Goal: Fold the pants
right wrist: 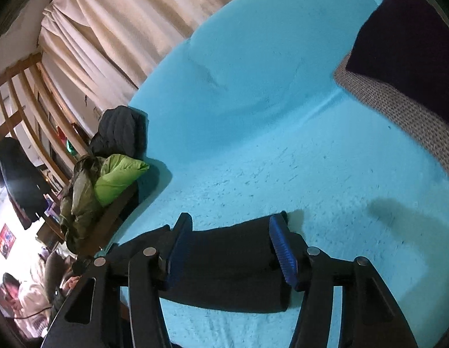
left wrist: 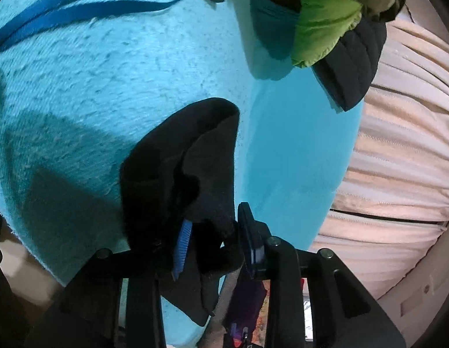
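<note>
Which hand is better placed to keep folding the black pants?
Probably left: its tongs grip bunched black fabric pants. The right tongs stand open astride the flat-lying cloth.

I see a bed under a turquoise blanket (right wrist: 268, 92), with cream curtains (right wrist: 114, 20) hanging beyond its far edge. At its left edge, a green and dark jacket (right wrist: 117, 171) lies heaped. A wooden frame (right wrist: 24, 87) runs along the white wall. A knitted grey throw (right wrist: 398, 110) covers the bed's right corner.
</note>
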